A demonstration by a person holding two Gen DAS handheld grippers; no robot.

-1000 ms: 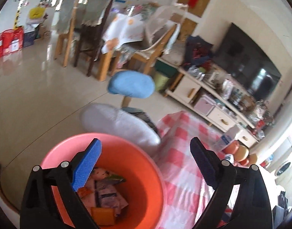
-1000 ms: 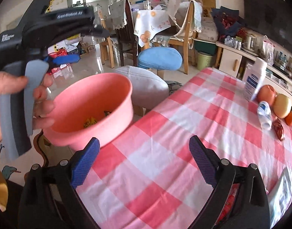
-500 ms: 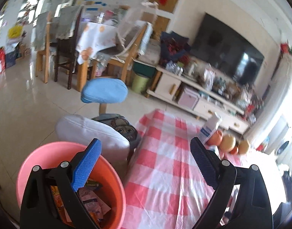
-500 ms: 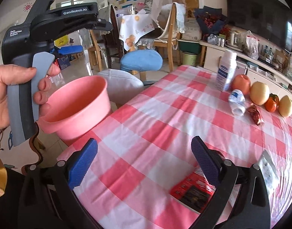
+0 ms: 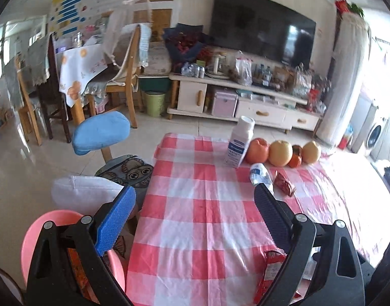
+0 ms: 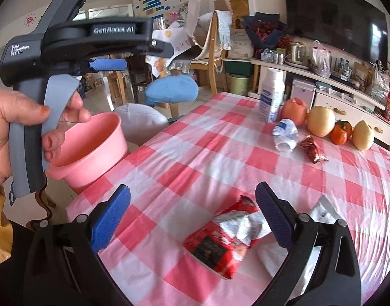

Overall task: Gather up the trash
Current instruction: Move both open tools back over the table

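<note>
A pink bin [image 5: 42, 232] stands off the table's left corner, with wrappers inside; it also shows in the right wrist view [image 6: 93, 148]. My left gripper [image 5: 192, 199] is open and empty above the checked tablecloth, to the right of the bin; a hand holds it [image 6: 93, 35]. My right gripper [image 6: 192, 196] is open, low over the table's near edge. A crumpled red wrapper [image 6: 225, 239] lies just beyond and below its right finger. Farther off lie a crushed plastic bottle [image 6: 285, 134] and a small dark red wrapper [image 6: 313, 149].
A white bottle [image 6: 271, 97] and several fruits [image 6: 321, 121] stand at the table's far edge. A white packet [image 6: 324, 211] lies by the right finger. A blue chair [image 5: 100, 132] and a white cushion [image 5: 85, 193] are left of the table. A TV stand [image 5: 245, 94] lines the back wall.
The left gripper swung from over the bin to the right, facing the table. The right gripper drew back along the table, bringing the red wrapper into view between its fingers. Both stayed open.
</note>
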